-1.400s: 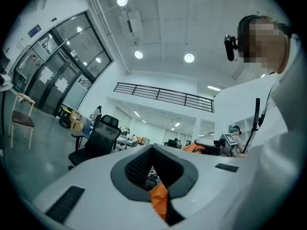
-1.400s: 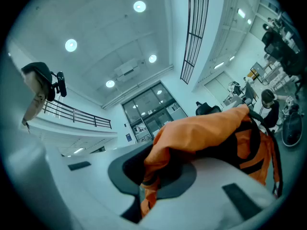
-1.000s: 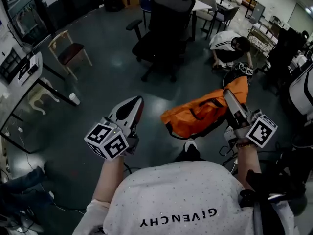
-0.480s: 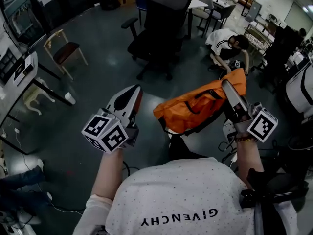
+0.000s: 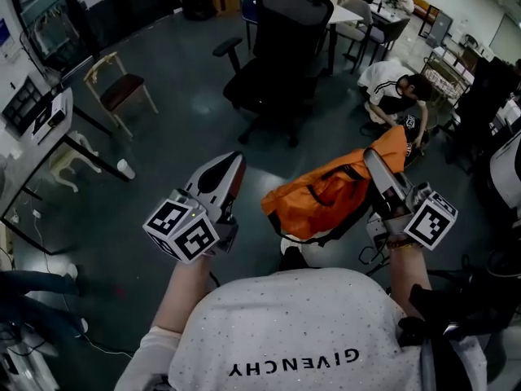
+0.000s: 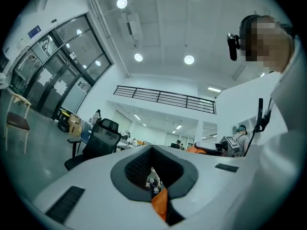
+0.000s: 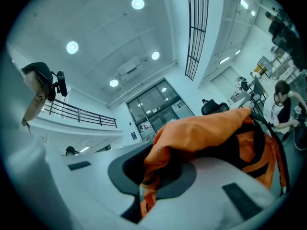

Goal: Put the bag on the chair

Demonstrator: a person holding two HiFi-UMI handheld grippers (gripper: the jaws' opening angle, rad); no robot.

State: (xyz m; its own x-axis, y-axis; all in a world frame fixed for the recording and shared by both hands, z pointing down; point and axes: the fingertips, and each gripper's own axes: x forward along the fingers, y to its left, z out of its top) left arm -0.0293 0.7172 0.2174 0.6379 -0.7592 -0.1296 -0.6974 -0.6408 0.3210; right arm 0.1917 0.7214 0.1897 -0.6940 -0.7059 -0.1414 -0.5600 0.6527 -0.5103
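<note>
While the right tool [image 5: 376, 161] clamps the orange bag [image 5: 326, 198] aloft, the left tool [image 5: 231, 163] is closed, empty.

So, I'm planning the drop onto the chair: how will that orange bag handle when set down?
Probably floppy: the orange bag hangs creased and sagging from the right gripper, pinched at one end. Likely light, since that one pinch carries it. On a seat it may slump over the edge.

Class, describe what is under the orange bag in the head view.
The orange bag hangs from the right gripper above dark floor; a shoe shows at its lower edge. The floor directly beneath is covered.
</note>
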